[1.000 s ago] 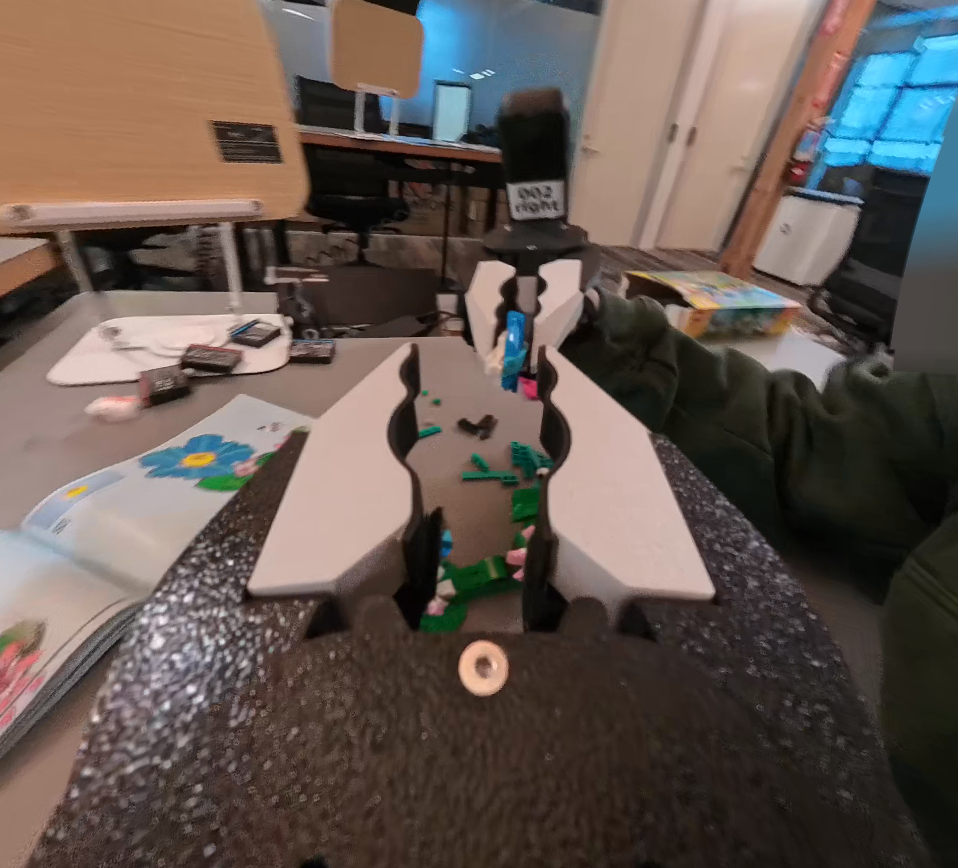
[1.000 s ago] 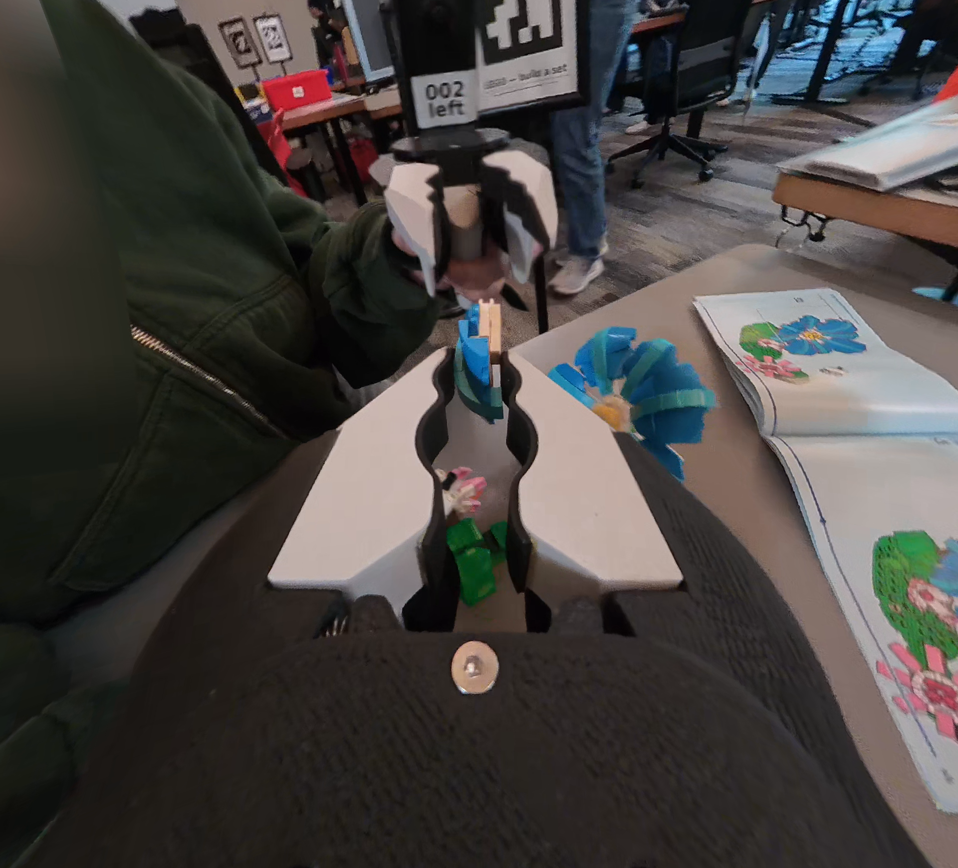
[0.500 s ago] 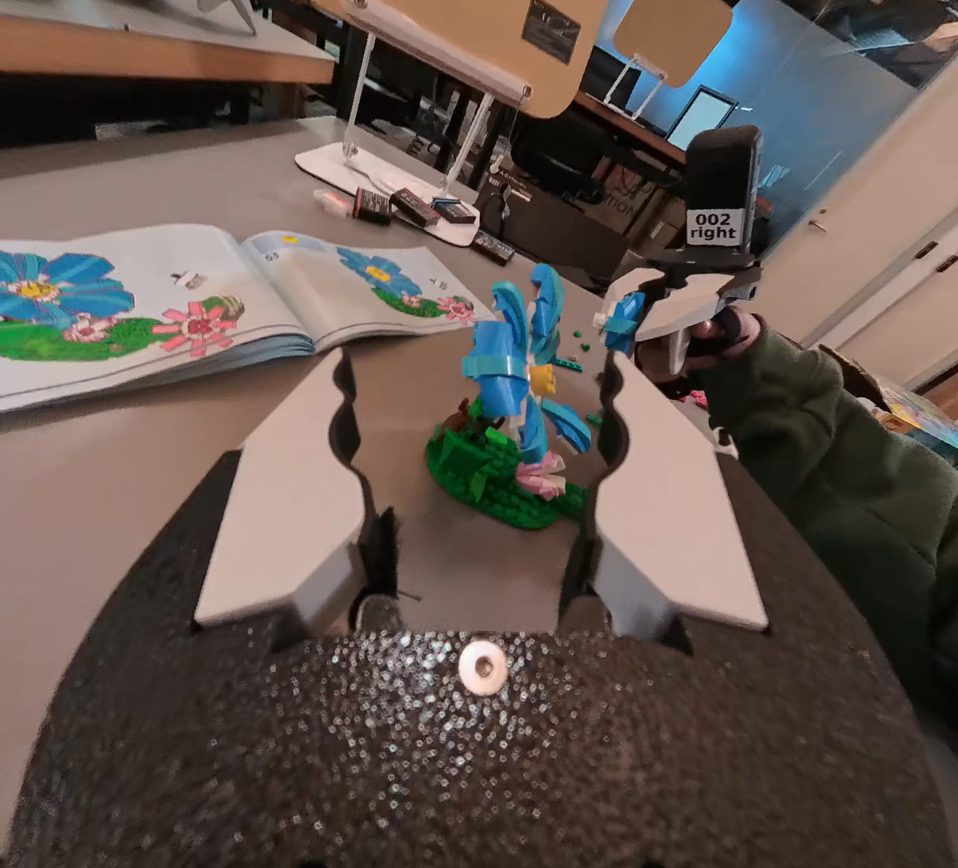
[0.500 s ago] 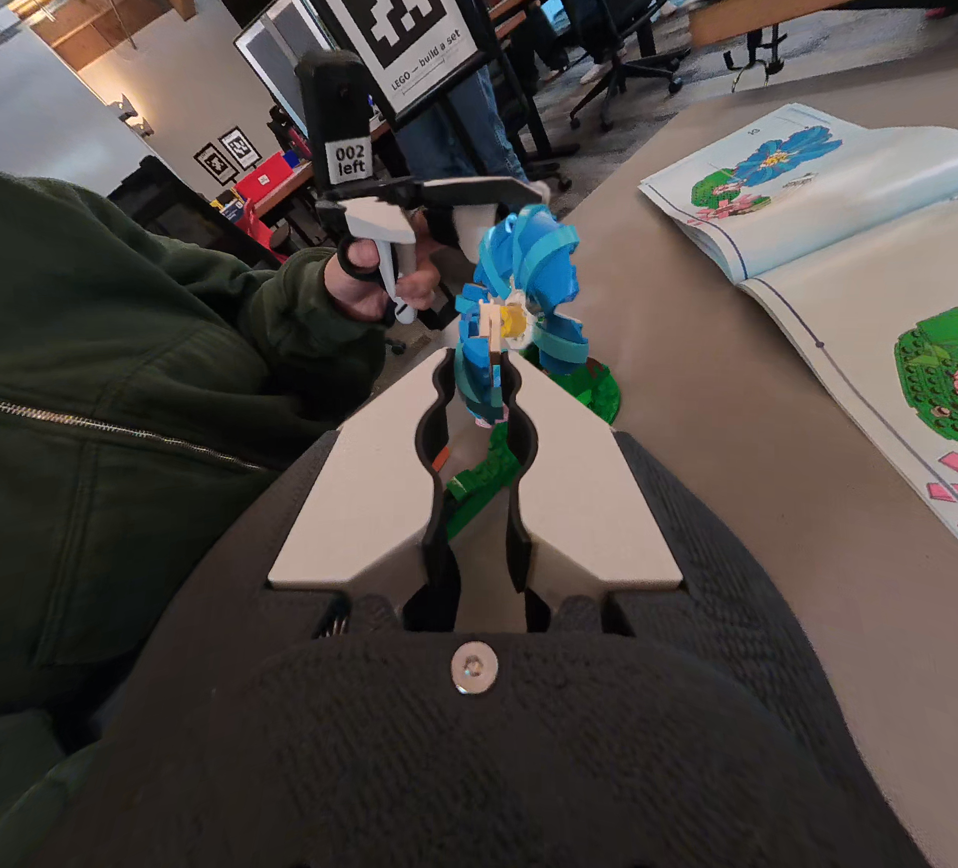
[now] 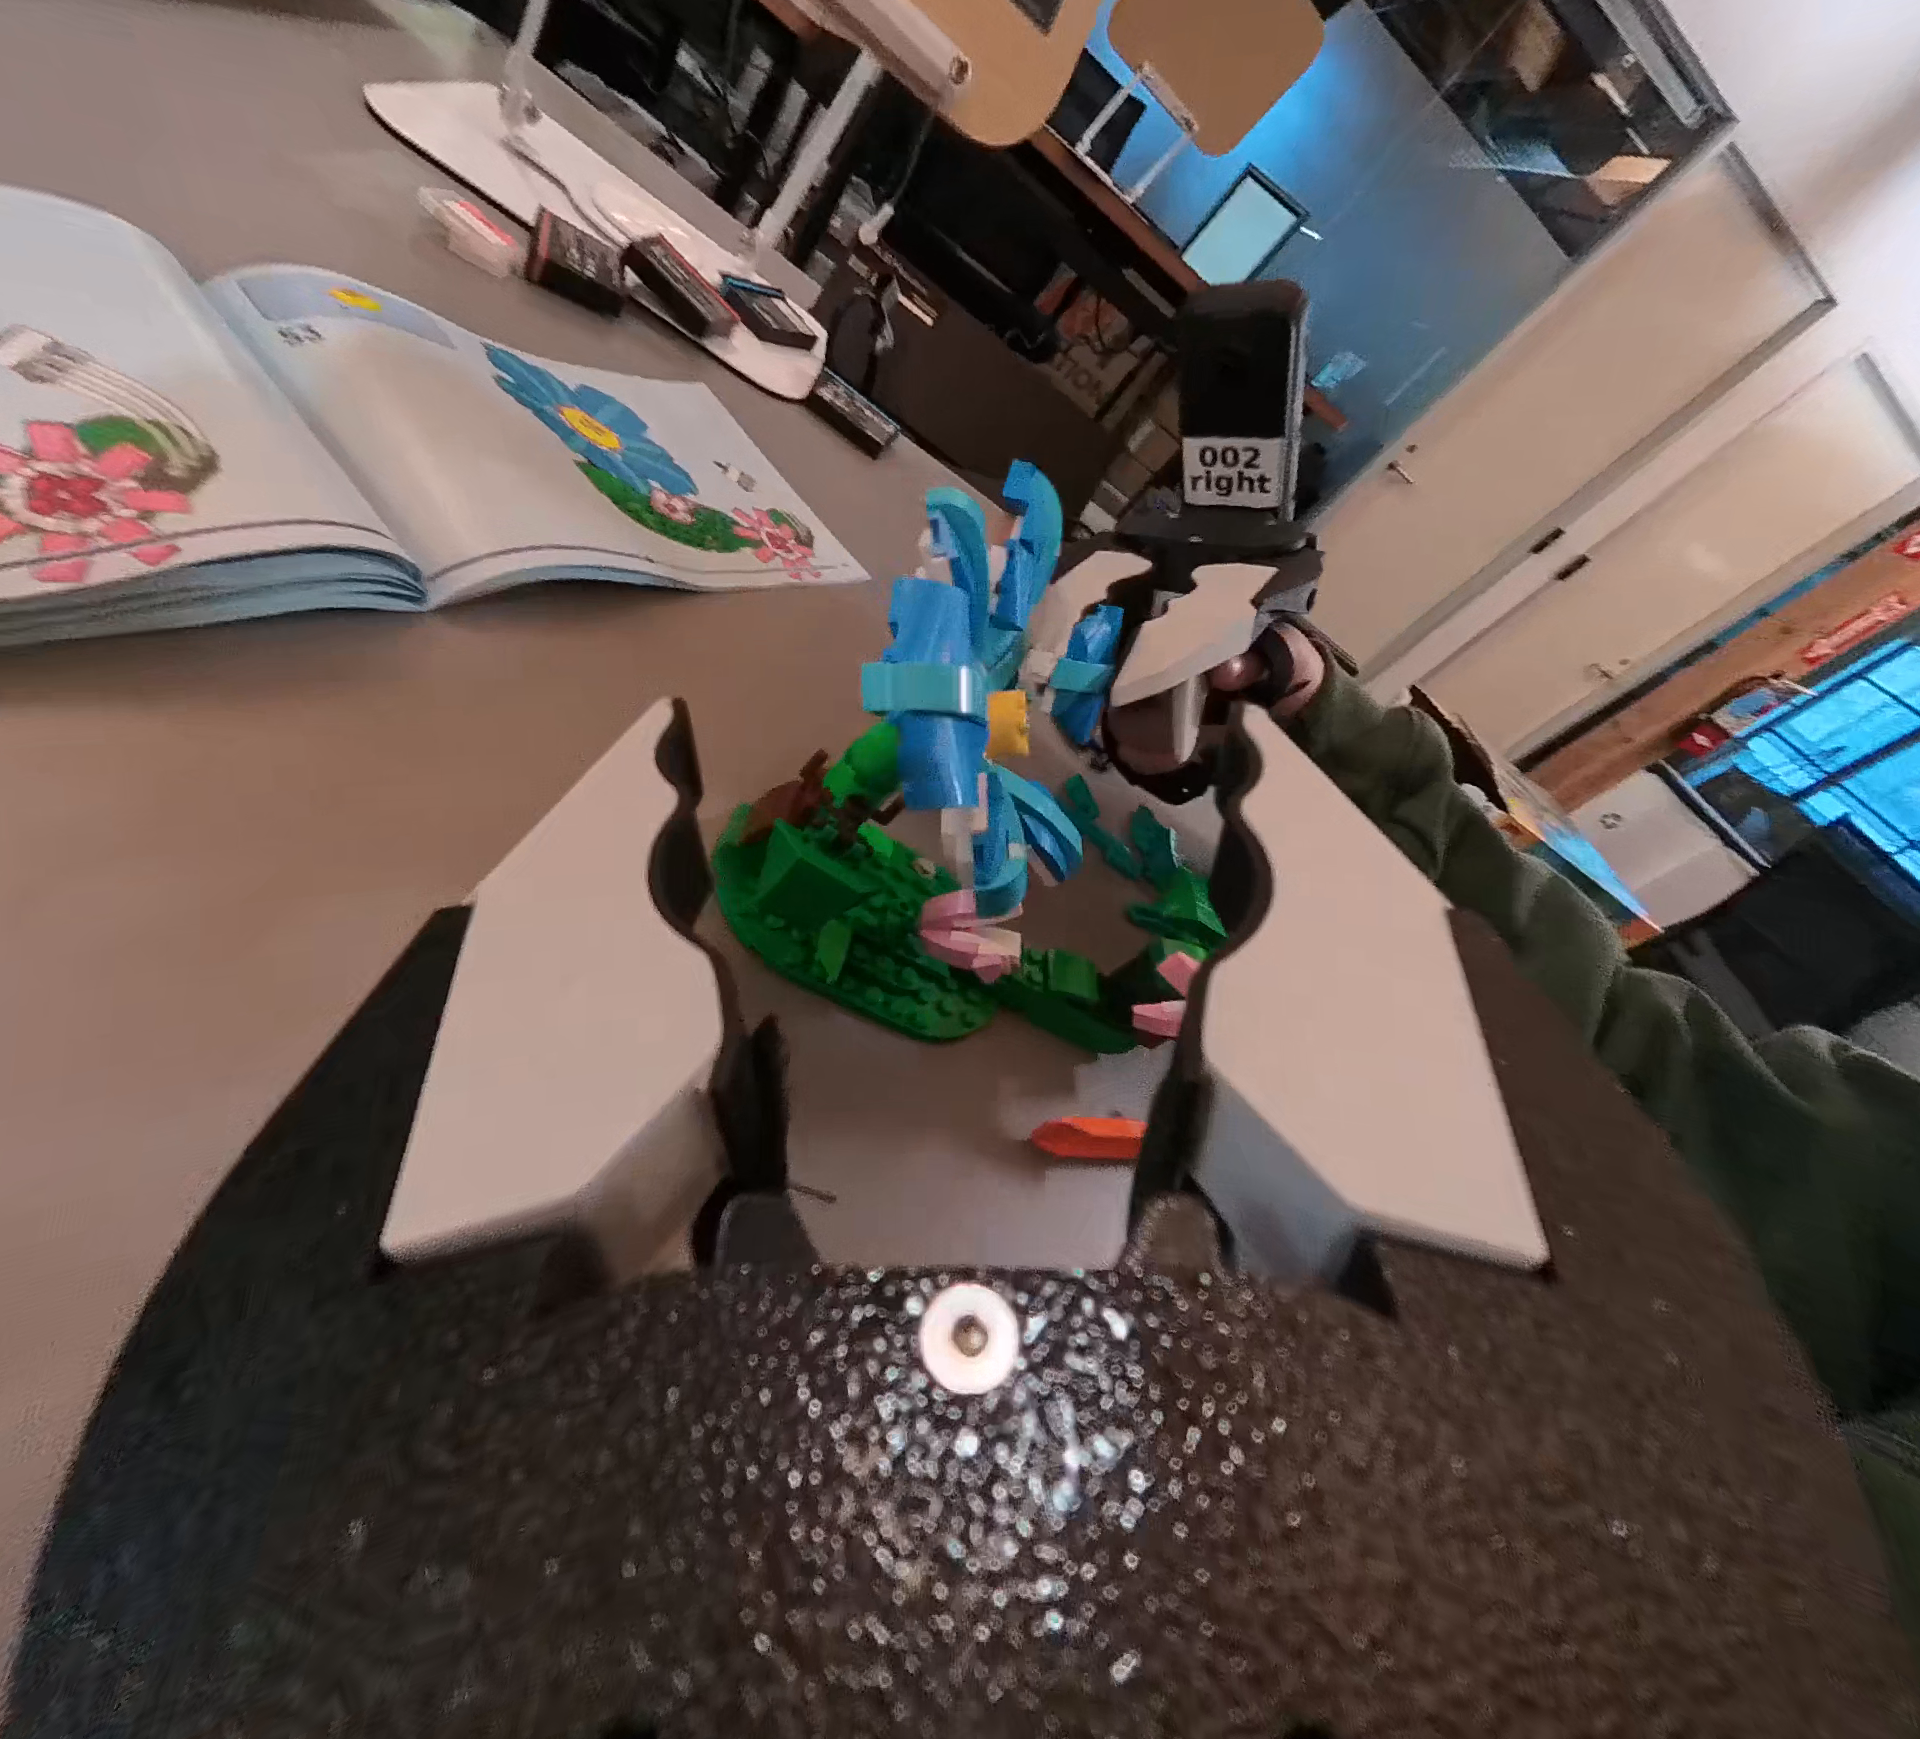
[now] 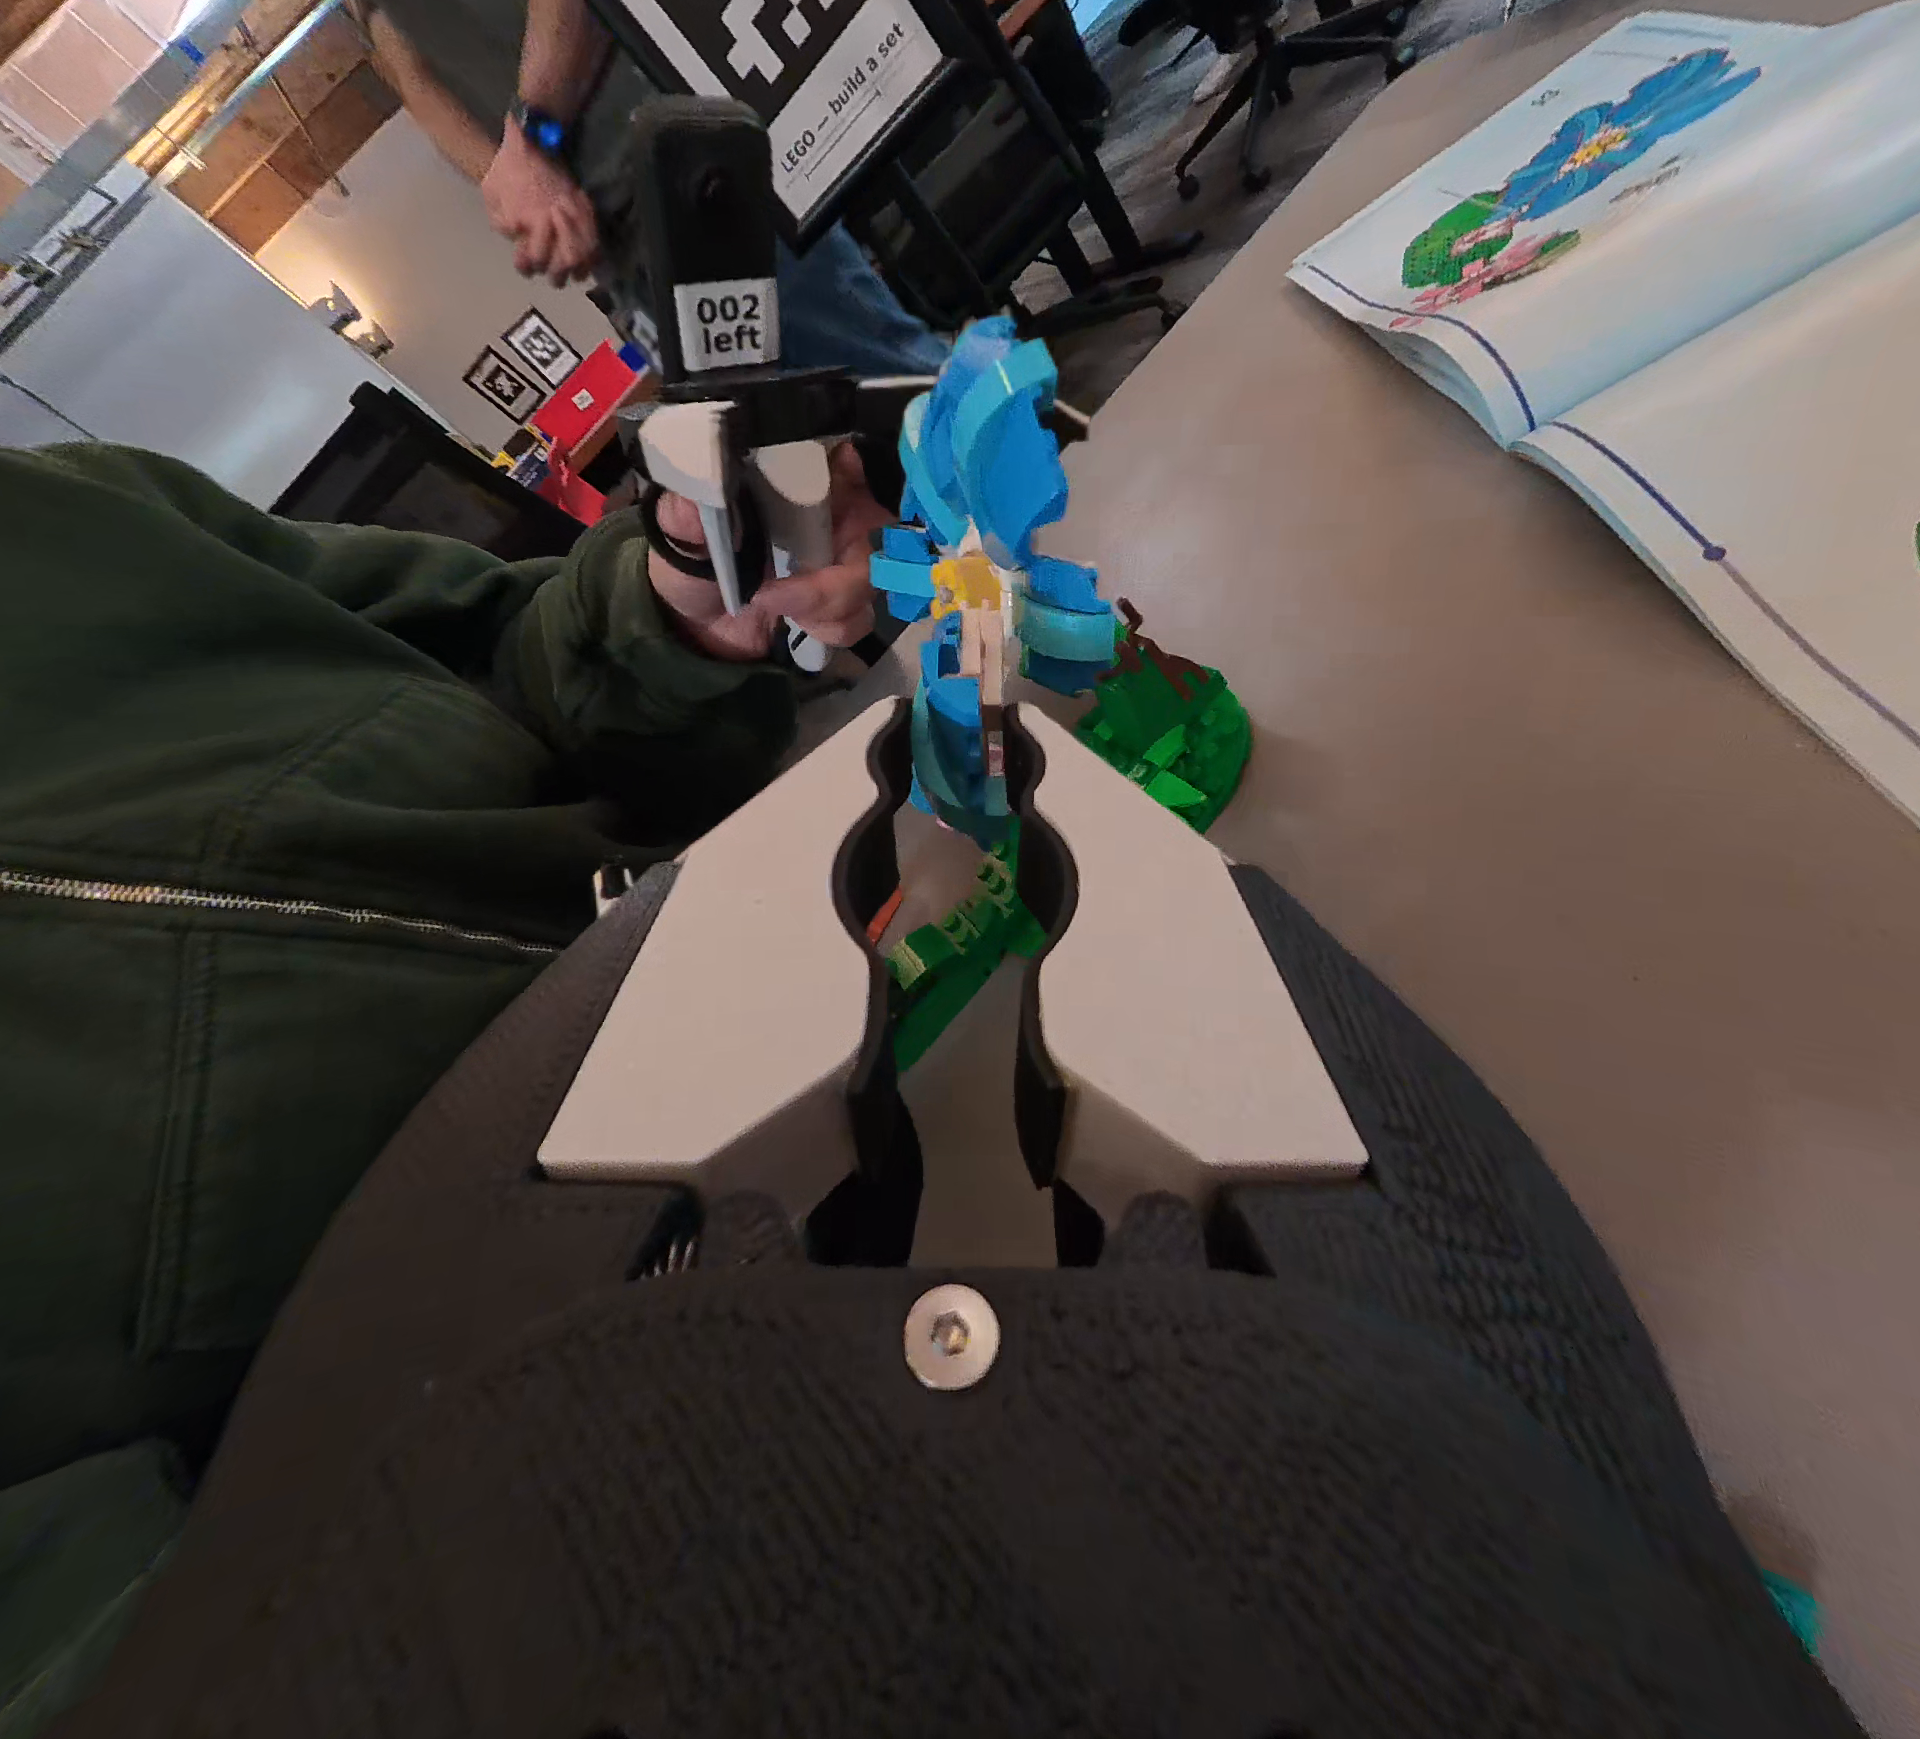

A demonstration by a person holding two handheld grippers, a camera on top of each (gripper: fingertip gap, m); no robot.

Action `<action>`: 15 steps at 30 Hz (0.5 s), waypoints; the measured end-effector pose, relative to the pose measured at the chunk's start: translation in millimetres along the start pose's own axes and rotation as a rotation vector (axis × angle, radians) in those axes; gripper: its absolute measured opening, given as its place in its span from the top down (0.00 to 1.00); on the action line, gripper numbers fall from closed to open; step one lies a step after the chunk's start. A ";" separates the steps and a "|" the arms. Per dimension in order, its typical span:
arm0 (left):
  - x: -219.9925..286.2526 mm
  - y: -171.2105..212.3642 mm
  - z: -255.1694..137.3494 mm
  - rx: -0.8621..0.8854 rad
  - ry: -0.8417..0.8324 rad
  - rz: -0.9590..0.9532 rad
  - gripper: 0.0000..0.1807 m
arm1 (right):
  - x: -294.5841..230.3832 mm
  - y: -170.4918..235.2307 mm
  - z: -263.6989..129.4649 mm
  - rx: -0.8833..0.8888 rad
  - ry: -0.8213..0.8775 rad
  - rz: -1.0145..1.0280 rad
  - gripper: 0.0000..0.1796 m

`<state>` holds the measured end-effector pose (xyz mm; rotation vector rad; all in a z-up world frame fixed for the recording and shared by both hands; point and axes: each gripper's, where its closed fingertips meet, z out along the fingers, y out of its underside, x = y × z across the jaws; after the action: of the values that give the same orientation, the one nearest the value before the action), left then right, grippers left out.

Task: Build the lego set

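One blue flower [image 5: 961, 702] is seen on one green base [image 5: 831, 920] on the grey table [image 5: 260, 806]; a blue petal piece [image 6: 961, 733] is pinched beside it by the right gripper [image 6: 961, 744]; the left gripper [image 5: 956, 848] is spread wide around the base; one open booklet [image 5: 343, 463] lies beyond, in an office.

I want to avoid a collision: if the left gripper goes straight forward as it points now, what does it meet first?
Probably the green base plate of the flower model; the open left gripper points at it, though depth is unclear.

Glossy plastic flower [image 5: 966, 702] on a smooth matt table [image 5: 260, 754], glossy paper booklet [image 5: 343, 463] beside the flower, rough speckled black left gripper [image 5: 956, 868] with smooth matt pale fingers [image 5: 582, 993]
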<state>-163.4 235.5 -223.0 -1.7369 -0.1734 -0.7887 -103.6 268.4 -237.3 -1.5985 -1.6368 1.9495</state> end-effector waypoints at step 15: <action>2.5 18.3 30.8 -0.126 0.150 -0.081 0.70 | 4.0 8.9 8.1 -0.009 -0.107 0.170 0.92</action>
<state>-139.6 256.6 -239.7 -1.7893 -0.0940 -1.0040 -107.1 262.4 -247.9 -1.7161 -1.5963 2.1474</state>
